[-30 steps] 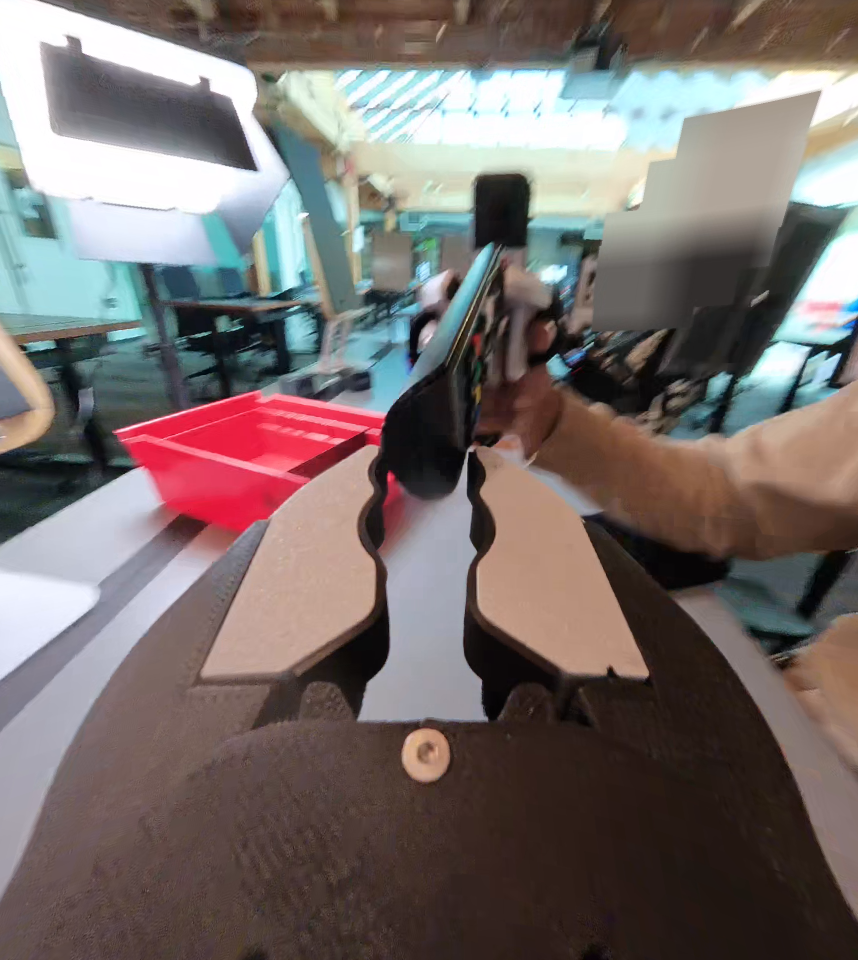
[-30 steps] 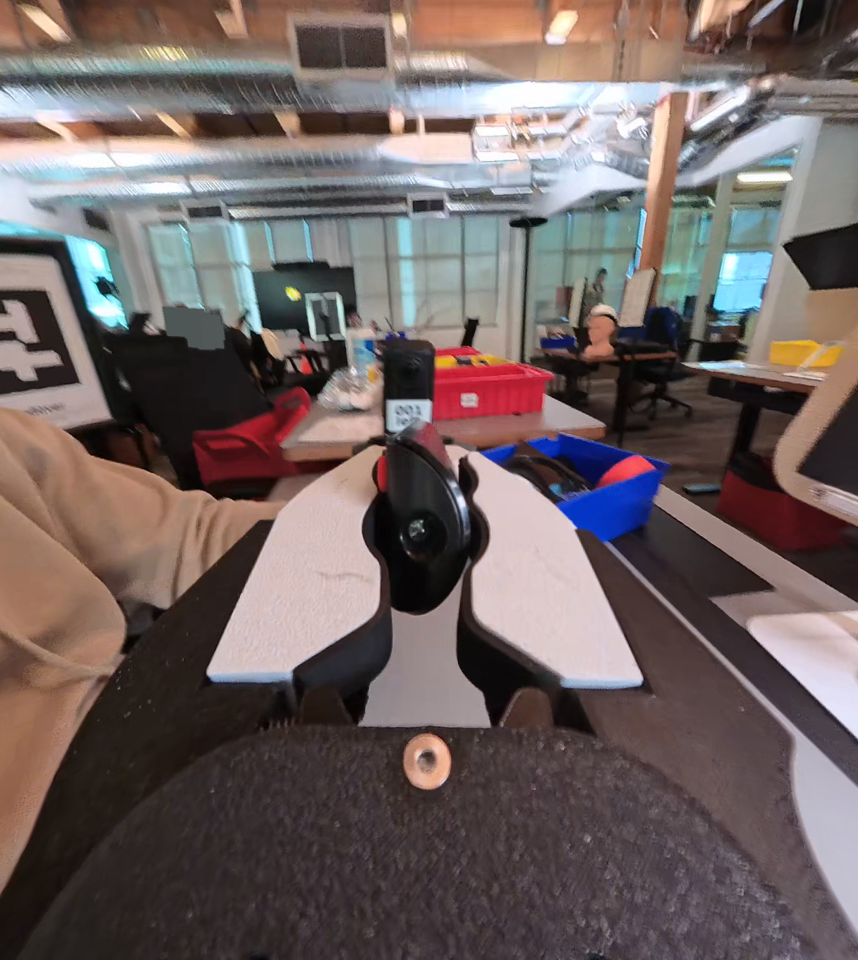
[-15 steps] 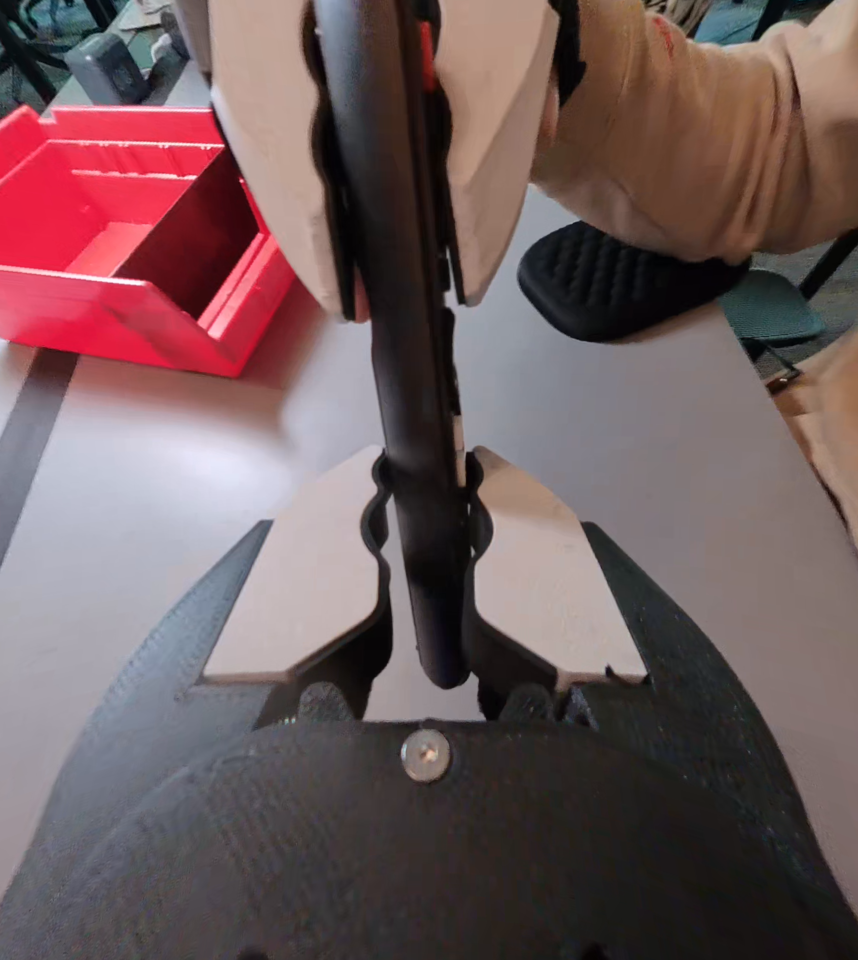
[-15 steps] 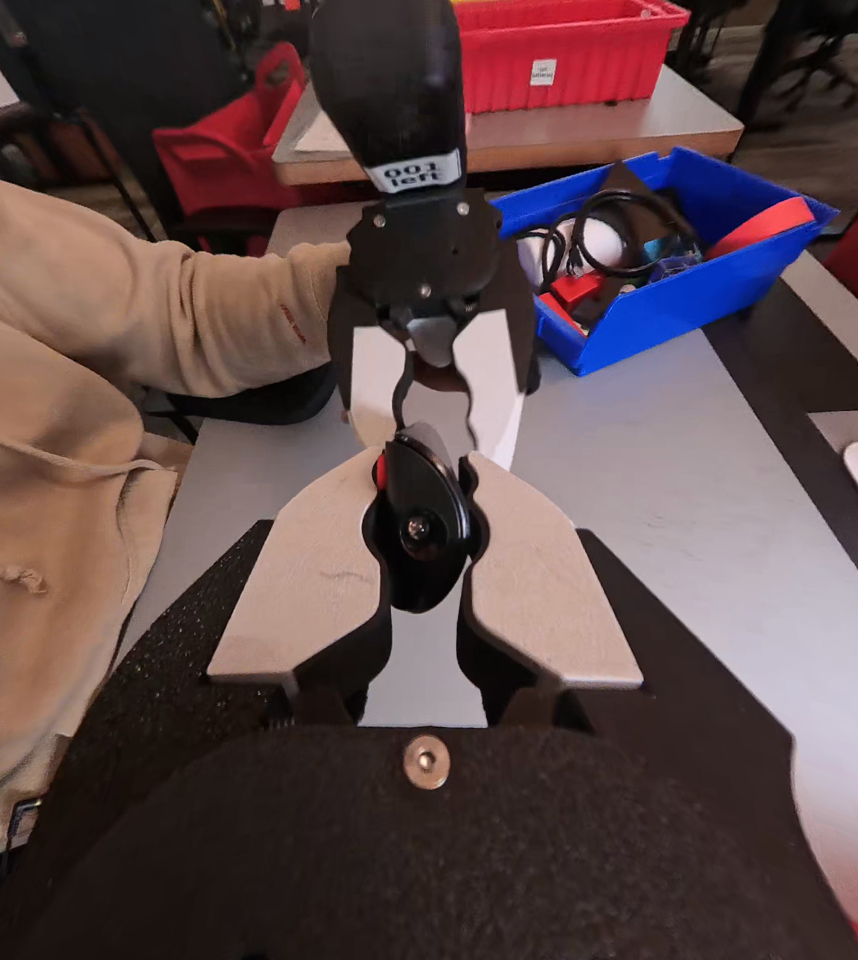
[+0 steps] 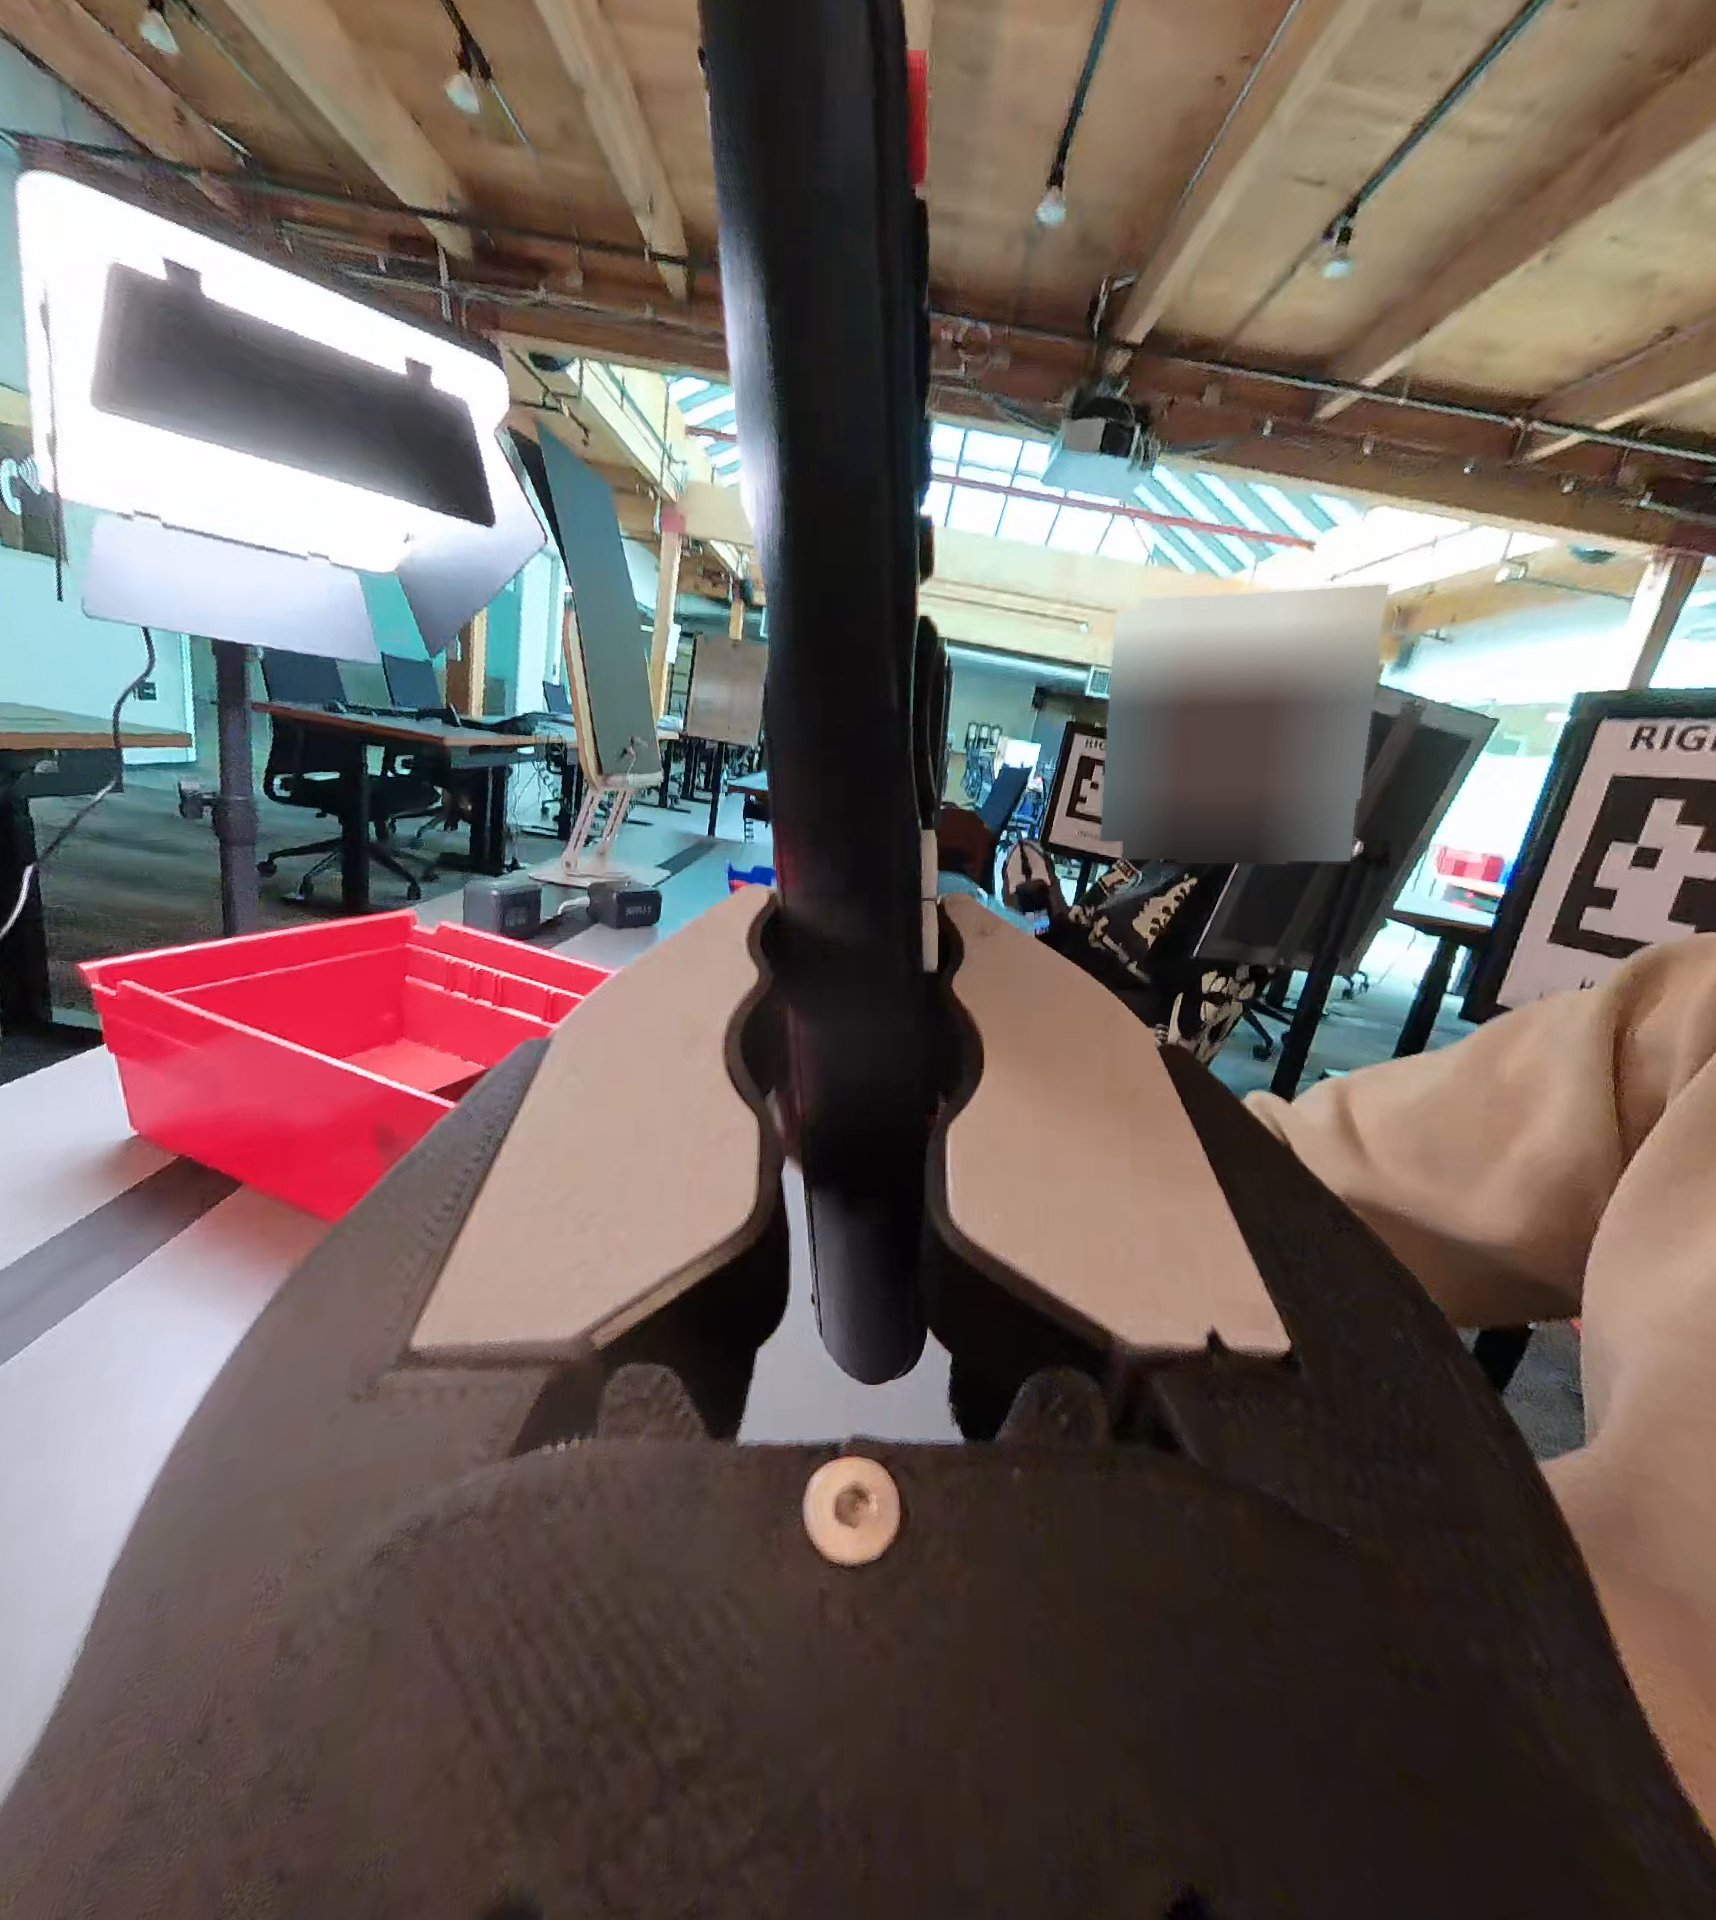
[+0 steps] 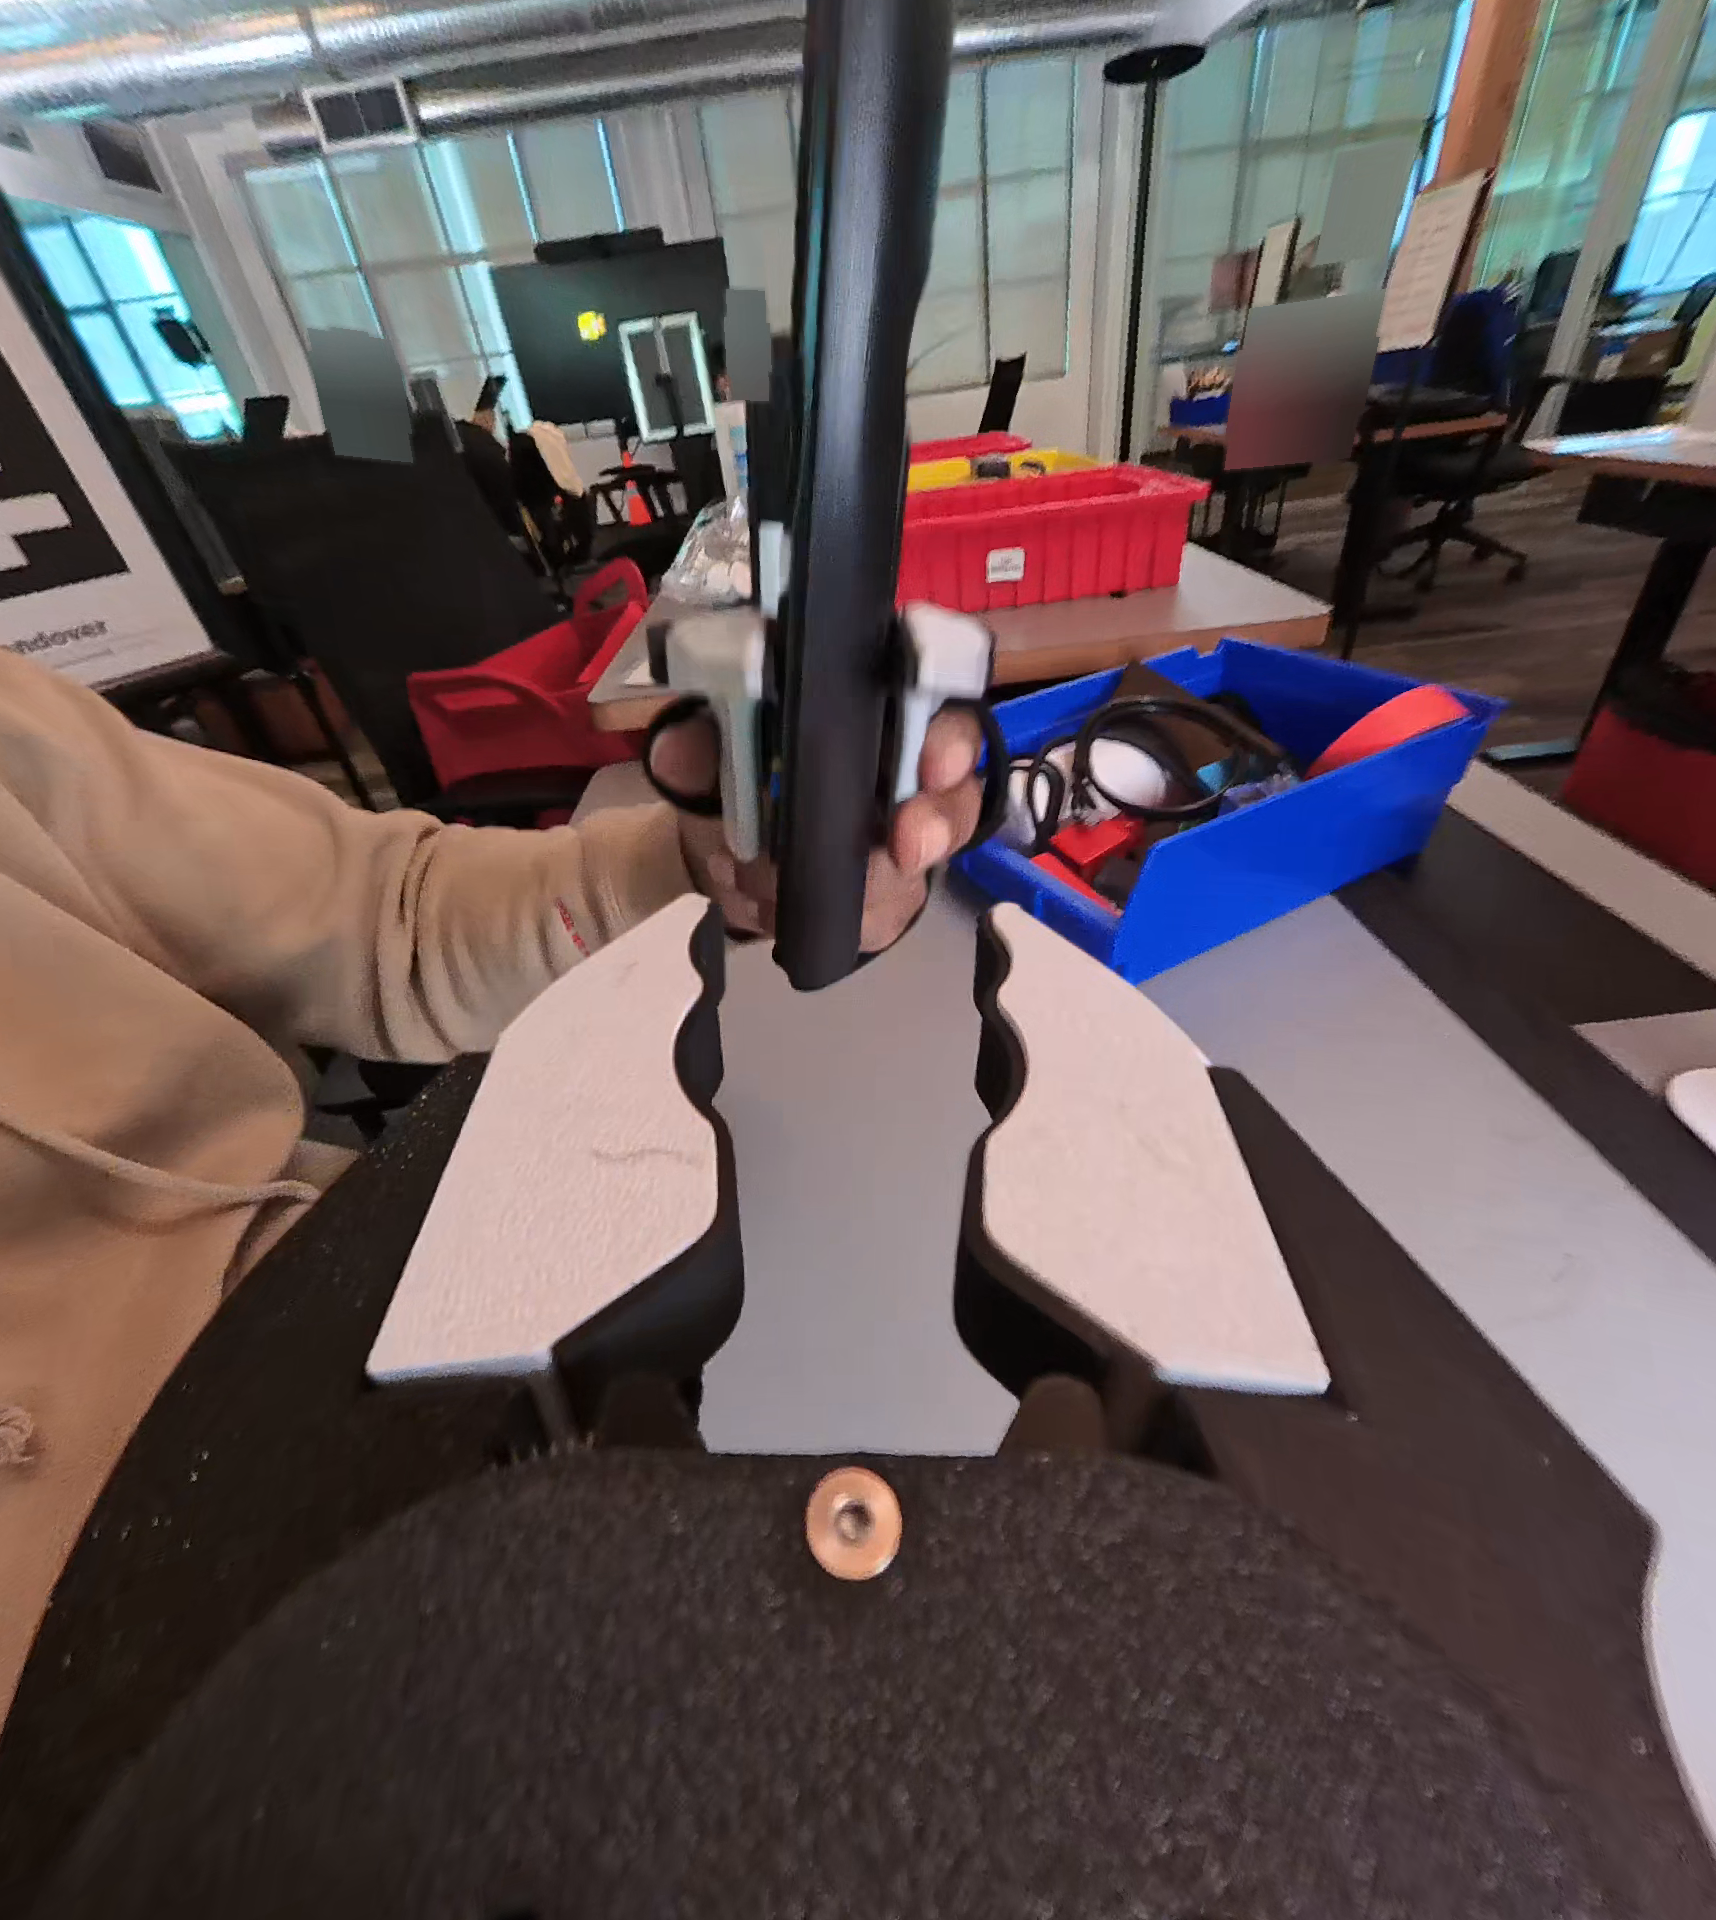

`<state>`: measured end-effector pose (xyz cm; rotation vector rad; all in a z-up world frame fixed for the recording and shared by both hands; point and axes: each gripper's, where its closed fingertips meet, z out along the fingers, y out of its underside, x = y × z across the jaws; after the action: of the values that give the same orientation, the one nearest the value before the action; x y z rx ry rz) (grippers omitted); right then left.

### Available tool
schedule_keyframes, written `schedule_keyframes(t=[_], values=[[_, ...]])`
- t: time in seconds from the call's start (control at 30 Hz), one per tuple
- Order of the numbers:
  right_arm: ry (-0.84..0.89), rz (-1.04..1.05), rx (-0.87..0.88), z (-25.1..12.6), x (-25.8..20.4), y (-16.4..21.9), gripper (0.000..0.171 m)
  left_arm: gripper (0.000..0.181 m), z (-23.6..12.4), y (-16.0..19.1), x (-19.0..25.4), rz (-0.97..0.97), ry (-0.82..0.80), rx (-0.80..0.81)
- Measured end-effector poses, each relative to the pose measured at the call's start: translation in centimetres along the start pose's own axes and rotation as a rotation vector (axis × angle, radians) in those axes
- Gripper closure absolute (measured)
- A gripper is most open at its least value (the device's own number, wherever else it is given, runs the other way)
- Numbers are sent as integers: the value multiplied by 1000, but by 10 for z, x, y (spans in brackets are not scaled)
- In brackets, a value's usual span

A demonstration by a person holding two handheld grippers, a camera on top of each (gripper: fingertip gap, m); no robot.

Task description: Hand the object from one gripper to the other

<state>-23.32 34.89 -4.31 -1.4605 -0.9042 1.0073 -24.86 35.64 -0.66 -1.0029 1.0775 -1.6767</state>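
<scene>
1. We see the object (image 5: 833, 582) as a long, slim black thing with a smooth rounded edge and a strip of red along one side near its top. It stands nearly upright and runs out past the top of both views.
2. In the left wrist view its lower end sits between the fingers of our left gripper (image 5: 854, 945), which are pressed onto it from both sides, the rounded tip reaching down toward the gripper's base.
3. In the right wrist view the same object (image 6: 849, 520) hangs just beyond our right gripper (image 6: 849, 925), whose fingers are spread with a bare gap between them, touching nothing.
4. Behind the object there, a hand (image 6: 895, 821) in a beige sleeve (image 6: 334, 914) grips the grey handles of the left tool.
5. Below lies a grey table (image 6: 1353, 1195) with a dark stripe.
6. A red bin (image 5: 314, 1049) stands on the table to the left; a blue bin (image 6: 1280, 831) holding cables and red parts stands to the right.
</scene>
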Motion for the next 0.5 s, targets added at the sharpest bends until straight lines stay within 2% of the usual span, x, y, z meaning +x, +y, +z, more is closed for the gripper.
schedule_keyframes(t=[0.13,0.17,0.23,0.3,0.4,0.5], values=[[-45,5,-30,30,-10,20,124,155,6,3,4,-2,4,13],[-38,-12,-23,35,-12,21,128,155,9,7,4,0,-2,5],[-15,-34,1,38,-11,21,149,155,12,11,3,0,-18,-6],[-15,-28,-7,36,-9,23,149,155,12,12,1,-20,-33,-38],[-53,-4,47,25,-10,13,150,135,6,15,0,-40,-21,-135],[-40,-10,117,9,-6,-6,150,135,-1,22,0,-25,-3,-218]])
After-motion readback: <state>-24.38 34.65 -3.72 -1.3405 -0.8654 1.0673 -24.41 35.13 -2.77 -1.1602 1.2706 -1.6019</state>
